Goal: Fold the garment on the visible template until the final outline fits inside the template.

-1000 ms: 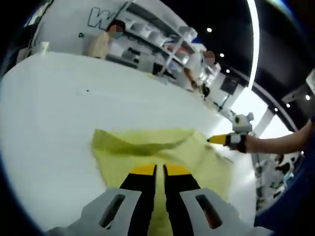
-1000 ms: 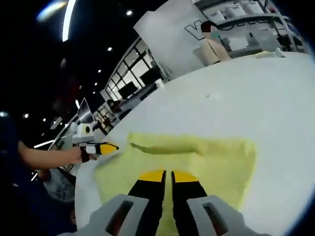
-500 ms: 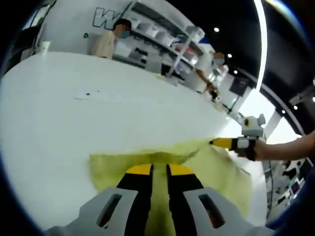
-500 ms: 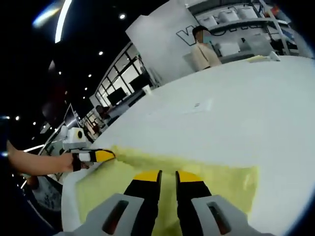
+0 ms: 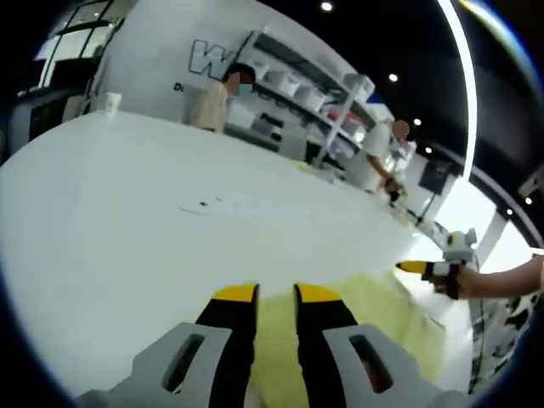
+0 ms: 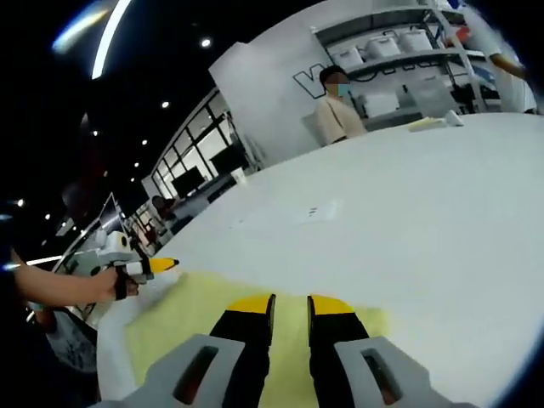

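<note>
A yellow garment (image 5: 378,310) lies flat on the white table (image 5: 127,229), low in the left gripper view and running right from under my jaws. My left gripper (image 5: 276,296) hangs just over its near edge, jaws apart, with cloth showing in the gap and nothing pinched. In the right gripper view the same garment (image 6: 183,310) spreads left from my right gripper (image 6: 291,306), which also stands open above it. Each gripper shows in the other's view, held in a hand: the right gripper (image 5: 422,269) and the left gripper (image 6: 151,265), both at the garment's far side.
A faint small mark (image 5: 204,204) sits on the bare table top (image 6: 425,212) beyond the garment. A cup (image 5: 110,103) stands at the far table edge. People (image 6: 336,106) stand behind the table before shelves (image 5: 297,85).
Both pairs of jaws have spread apart from nearly closed. Both views have tilted up and back, so the garment sits lower and its raised fold now lies flat.
</note>
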`<move>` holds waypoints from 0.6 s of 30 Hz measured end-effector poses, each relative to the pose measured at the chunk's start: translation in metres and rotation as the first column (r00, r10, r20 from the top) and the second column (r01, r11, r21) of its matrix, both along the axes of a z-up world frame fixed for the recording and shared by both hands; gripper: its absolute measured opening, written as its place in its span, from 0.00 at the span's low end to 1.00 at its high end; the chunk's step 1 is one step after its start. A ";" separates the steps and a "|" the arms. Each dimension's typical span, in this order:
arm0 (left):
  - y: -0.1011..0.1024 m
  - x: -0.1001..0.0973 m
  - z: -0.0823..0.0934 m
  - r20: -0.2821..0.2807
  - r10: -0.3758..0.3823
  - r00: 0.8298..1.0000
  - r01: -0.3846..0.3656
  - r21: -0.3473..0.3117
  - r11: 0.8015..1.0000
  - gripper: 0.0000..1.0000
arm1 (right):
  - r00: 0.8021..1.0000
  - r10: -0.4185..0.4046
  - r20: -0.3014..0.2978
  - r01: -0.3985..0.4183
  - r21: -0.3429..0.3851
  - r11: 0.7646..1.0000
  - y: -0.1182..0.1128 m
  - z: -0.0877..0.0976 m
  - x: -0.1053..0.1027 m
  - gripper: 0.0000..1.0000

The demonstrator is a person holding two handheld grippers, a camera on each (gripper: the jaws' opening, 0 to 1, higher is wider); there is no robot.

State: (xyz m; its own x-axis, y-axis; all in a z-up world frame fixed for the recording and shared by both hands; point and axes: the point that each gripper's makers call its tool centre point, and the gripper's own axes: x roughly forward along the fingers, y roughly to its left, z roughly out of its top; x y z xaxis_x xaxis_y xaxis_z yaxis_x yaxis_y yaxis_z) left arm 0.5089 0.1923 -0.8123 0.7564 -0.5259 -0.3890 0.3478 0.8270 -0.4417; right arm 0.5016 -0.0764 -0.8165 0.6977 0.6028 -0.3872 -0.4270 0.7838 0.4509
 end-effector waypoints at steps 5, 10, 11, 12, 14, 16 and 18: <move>0.013 -0.011 0.007 0.016 0.024 1.000 -0.024 0.005 1.000 0.15 | 1.000 -0.015 0.006 0.015 -0.006 1.000 -0.017 0.006 -0.012 0.12; 0.029 -0.036 0.004 0.011 0.034 0.999 -0.034 0.019 0.999 0.15 | 0.999 -0.033 0.007 0.033 0.002 0.999 -0.031 0.011 -0.040 0.12; 0.030 -0.043 0.005 0.010 0.032 0.999 -0.032 0.012 0.999 0.15 | 0.999 -0.034 0.006 0.034 0.006 0.999 -0.032 0.012 -0.046 0.12; 0.027 -0.050 0.005 0.010 0.030 1.000 -0.030 0.008 1.000 0.15 | 0.999 -0.035 0.006 0.035 0.010 0.999 -0.032 0.014 -0.053 0.12; 0.027 -0.068 0.006 0.009 0.017 1.000 -0.017 0.010 1.000 0.16 | 0.999 -0.036 0.005 0.036 0.020 0.999 -0.038 0.015 -0.068 0.12; 0.028 -0.089 0.007 0.006 0.012 1.000 -0.012 0.014 1.000 0.17 | 0.999 -0.034 0.001 0.034 0.033 0.999 -0.039 0.017 -0.093 0.12; 0.036 -0.104 0.008 0.006 0.009 1.000 -0.009 0.015 1.000 0.18 | 1.000 -0.029 -0.003 0.029 0.042 0.999 -0.041 0.018 -0.114 0.12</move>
State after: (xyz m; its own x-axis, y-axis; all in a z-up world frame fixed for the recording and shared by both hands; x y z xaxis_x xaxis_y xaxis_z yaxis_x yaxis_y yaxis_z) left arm 0.4046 0.2279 -0.8046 0.7633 -0.5131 -0.3927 0.3426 0.8367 -0.4273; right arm 0.3875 -0.1172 -0.7986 0.7140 0.5983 -0.3637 -0.4031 0.7760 0.4852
